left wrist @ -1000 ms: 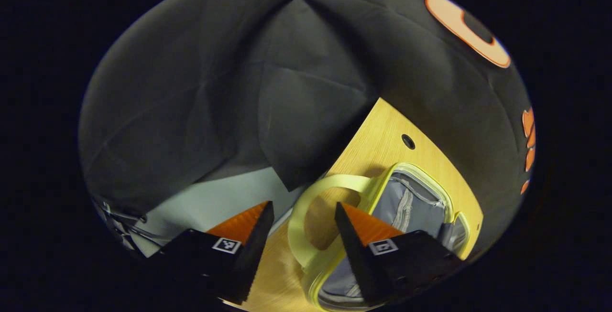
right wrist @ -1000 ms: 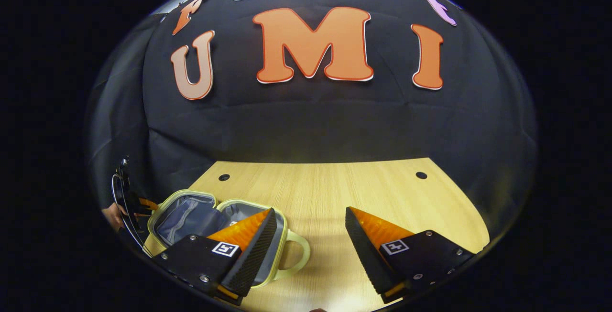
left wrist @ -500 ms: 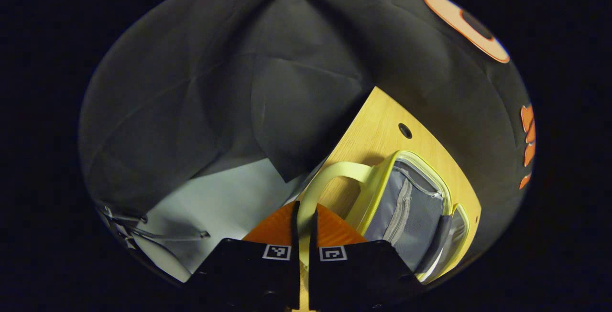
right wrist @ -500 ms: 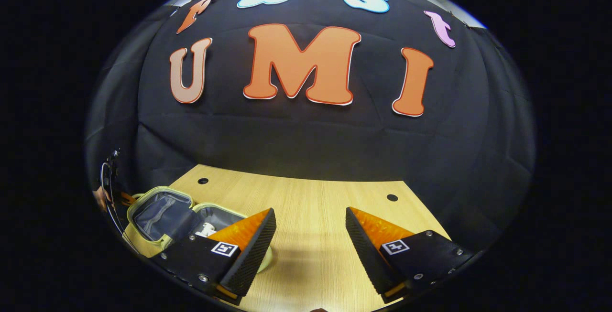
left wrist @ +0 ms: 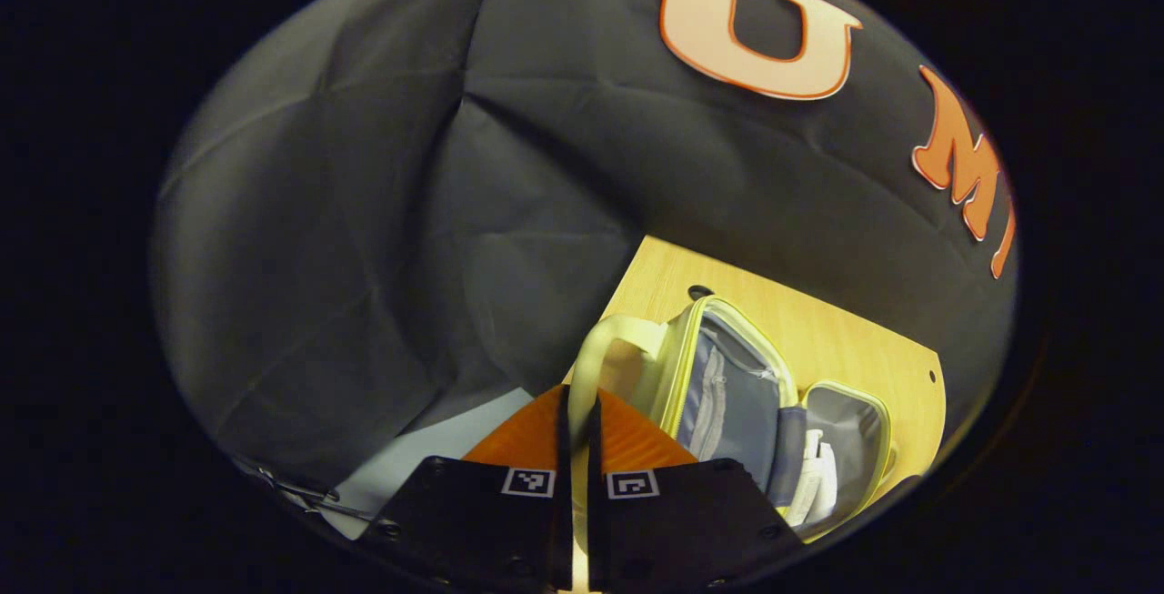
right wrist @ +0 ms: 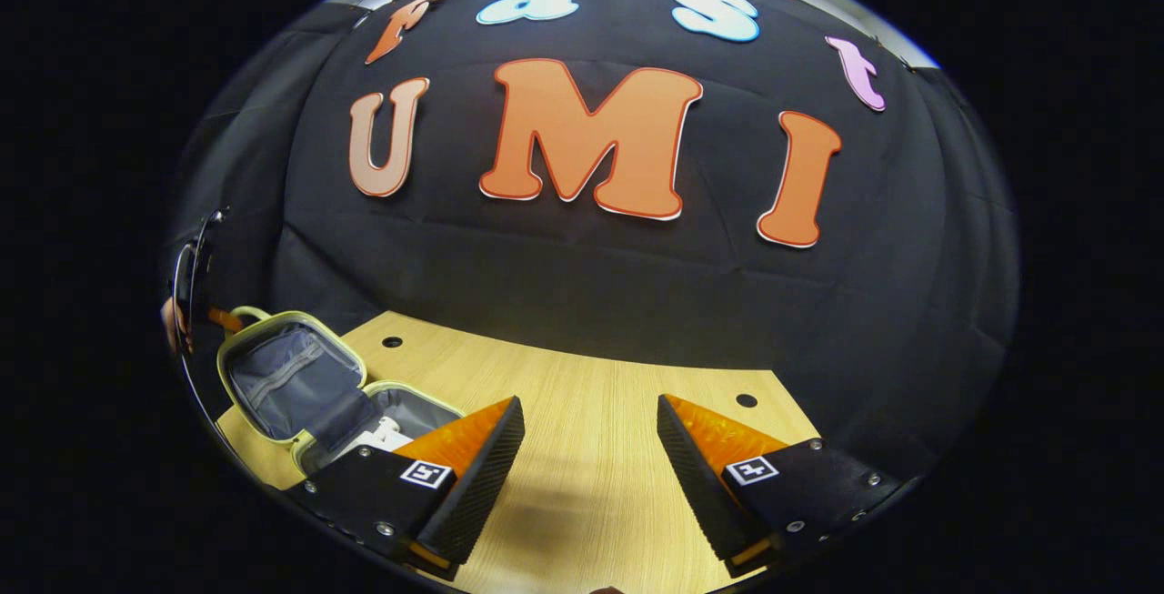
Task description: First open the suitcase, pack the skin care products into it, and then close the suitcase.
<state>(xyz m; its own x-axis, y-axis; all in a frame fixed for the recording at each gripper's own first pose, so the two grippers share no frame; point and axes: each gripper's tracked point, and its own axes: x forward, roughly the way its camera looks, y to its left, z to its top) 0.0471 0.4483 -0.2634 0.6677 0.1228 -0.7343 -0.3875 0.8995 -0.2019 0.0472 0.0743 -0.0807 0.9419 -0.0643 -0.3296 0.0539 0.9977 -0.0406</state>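
Yellow-green lid (left wrist: 727,385): half-raised by handle (left wrist: 600,348).
Left gripper (left wrist: 576,430): clamped on handle.
Right gripper (right wrist: 589,448): apart, idle.
Next: swing lid shut (products (left wrist: 814,476) inside).

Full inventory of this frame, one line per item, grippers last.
Suitcase: 1, pale yellow-green shell, grey lining, open, at the table's left end in the right gripper view.
Suitcase handle: 1, yellow-green loop, on the raised half.
Skin care product: white, count unclear, in the lower half.
Table: 1, light wood, with round holes.
Floor: pale grey, beside the table.
Person's hand: 1, at the left edge of the right gripper view.
Left gripper: 1, black with orange fingers, jaws shut on the handle.
Right gripper: 1, same colours, jaws open above the table.
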